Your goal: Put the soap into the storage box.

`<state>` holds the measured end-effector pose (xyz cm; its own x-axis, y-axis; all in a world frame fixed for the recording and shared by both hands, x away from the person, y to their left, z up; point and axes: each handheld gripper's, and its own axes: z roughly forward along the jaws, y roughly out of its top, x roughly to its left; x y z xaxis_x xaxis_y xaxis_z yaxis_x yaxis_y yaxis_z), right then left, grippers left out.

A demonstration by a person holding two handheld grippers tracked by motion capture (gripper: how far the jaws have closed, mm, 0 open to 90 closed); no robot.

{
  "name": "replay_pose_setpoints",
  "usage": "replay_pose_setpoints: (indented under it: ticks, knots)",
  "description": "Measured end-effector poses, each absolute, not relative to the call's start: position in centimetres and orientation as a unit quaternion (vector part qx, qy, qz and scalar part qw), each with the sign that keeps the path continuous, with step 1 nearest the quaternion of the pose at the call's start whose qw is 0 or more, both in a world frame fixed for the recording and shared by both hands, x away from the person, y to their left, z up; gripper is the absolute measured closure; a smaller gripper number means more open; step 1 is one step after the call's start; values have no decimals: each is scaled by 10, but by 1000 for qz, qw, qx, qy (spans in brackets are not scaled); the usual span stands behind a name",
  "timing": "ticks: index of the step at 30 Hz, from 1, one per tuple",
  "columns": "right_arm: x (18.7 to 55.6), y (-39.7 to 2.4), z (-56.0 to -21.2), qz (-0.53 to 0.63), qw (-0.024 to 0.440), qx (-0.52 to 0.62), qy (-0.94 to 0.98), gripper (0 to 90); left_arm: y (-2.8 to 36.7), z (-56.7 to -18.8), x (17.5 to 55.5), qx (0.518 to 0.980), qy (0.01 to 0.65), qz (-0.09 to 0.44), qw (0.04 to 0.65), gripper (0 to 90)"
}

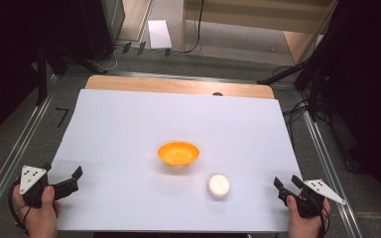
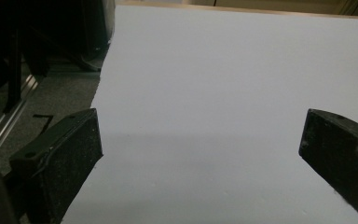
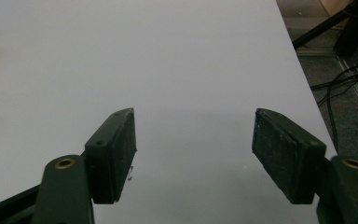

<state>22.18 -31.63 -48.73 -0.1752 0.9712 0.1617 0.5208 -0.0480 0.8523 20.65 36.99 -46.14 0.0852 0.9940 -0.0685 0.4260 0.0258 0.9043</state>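
1. The white round puck (image 1: 219,185) sits on the white sheet (image 1: 129,124), toward the near edge and right of centre. The orange bowl (image 1: 178,153) is just beyond it, up and to the left, close but not touching.
2. My right gripper (image 1: 286,180) is clearly the nearer one. The puck lies off to its left and about level with the tips, with bare sheet between them. The left gripper (image 1: 62,169) is well apart, on the far side of the sheet.
3. The puck looks round from above, so I don't see a long axis to line up on. I reckon any approach angle works.
4. Right jaws: in the right gripper view they stand parted, a moderate gap with nothing between them, just sheet underneath. They're holding nothing and touching nothing.
5. Left jaws: spread a lot wider in the left gripper view, also holding nothing.
6. My guess is I'd swing the right one left toward the puck, and that gap may need widening to straddle it.
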Motion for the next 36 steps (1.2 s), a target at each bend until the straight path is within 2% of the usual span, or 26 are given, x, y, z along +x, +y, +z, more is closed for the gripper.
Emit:
replay_pose_setpoints:
  ticks: [2, 5, 12, 18, 25, 36]
  knots:
    - [222, -315, -486, 415, 259, 573, 658, 347, 370, -461, 206, 608, 583, 343, 415, 0]
    - [222, -314, -485, 408, 255, 562, 673, 342, 369, -461, 205, 609, 581, 344, 416, 0]
    - [221, -316, -471, 406, 224, 536, 705, 278, 367, -462, 206, 614, 580, 346, 408, 0]
    - [225, -307, -463, 361, 176, 516, 756, 248, 363, -462, 210, 629, 579, 348, 385, 0]
    - [233, -282, -459, 328, 111, 467, 814, 228, 364, -462, 210, 632, 579, 341, 387, 0]
    - [243, -238, -450, 304, 73, 409, 857, 228, 364, -462, 210, 635, 574, 340, 389, 0]
